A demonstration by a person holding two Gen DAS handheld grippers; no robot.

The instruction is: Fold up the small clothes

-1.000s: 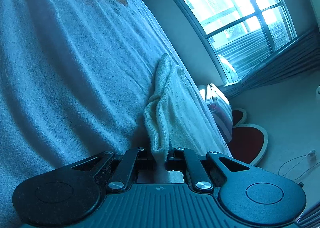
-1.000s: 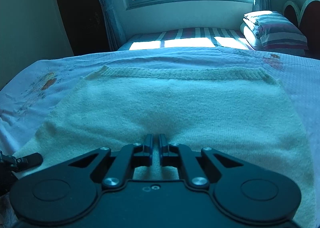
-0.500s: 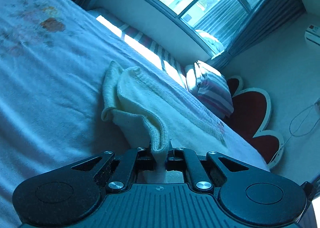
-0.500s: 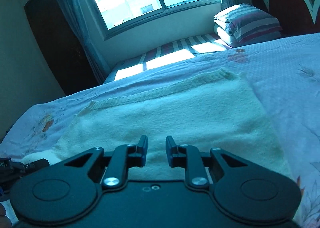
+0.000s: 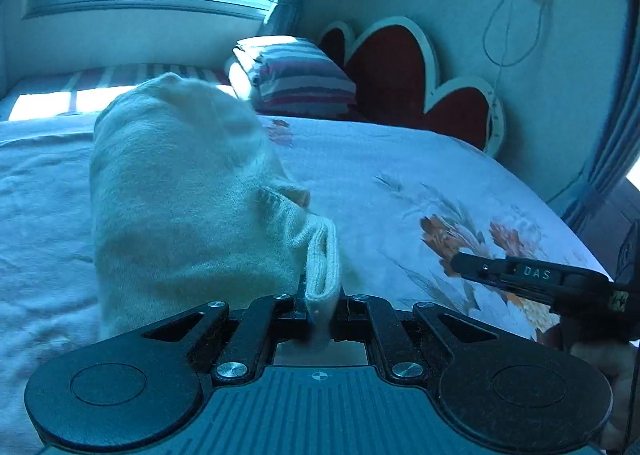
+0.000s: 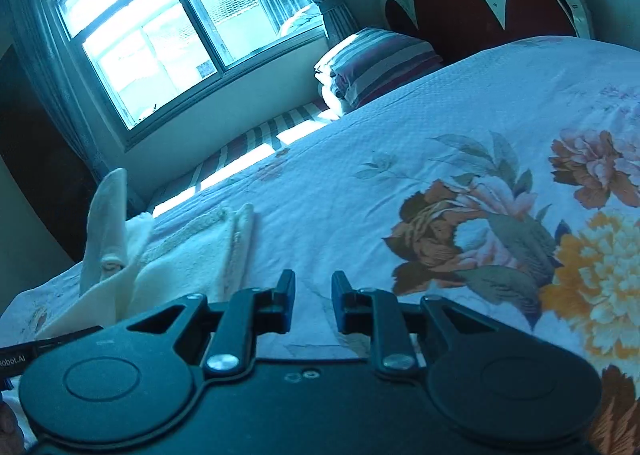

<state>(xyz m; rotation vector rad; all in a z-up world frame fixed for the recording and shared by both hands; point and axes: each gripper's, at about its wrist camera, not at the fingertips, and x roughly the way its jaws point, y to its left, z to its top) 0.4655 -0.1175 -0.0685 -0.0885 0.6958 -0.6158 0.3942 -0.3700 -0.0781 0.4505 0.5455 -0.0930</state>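
2 grippers divide the fold: the left gripper (image 5: 320, 305) pinches the cream knit garment's (image 5: 180, 207) ribbed edge at lower centre, carrying it over, while the right gripper (image 6: 313, 301), jaws parted and empty, has just let go over the floral bedspread (image 6: 460, 127).

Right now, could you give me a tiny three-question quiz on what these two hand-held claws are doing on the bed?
1. True or false: the left gripper is clamped on the ribbed edge of the cream knit garment.
2. What lies between the fingers of the right gripper? A) a sleeve B) nothing, only the floral bedspread beyond C) the striped pillow
3. Fill in: the garment lies to the ____ of the right gripper in its own view.

Key
1. True; the cloth is pinched and lifted in a bunch.
2. B; the jaws stand apart and have just been opening.
3. Left.
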